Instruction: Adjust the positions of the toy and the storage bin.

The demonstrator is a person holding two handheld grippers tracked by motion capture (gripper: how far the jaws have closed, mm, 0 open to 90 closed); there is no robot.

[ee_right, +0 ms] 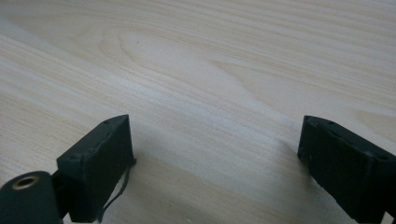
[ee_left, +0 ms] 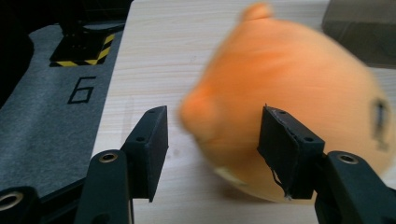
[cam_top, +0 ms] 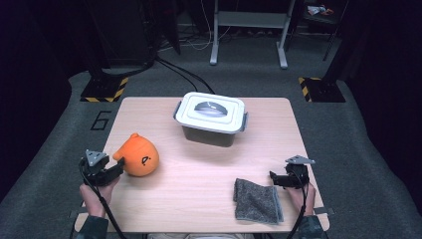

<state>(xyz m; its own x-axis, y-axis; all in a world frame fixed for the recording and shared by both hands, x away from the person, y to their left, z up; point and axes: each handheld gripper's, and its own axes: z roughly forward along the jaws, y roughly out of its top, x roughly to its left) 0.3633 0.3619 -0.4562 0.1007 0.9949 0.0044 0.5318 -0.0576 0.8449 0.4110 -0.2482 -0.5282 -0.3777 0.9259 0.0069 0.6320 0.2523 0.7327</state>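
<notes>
we've got the left hand-held gripper (ee_left: 212,140) half open around the plush (ee_left: 299,112), not squeezing. it looks soft, light and squishy, so we'd pinch that side nub.

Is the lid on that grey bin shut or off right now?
Shut: the white lid sits flat over the grey bin, handle folded down, covering the whole rim. Whether the side latches are clipped, cannot tell.
</notes>
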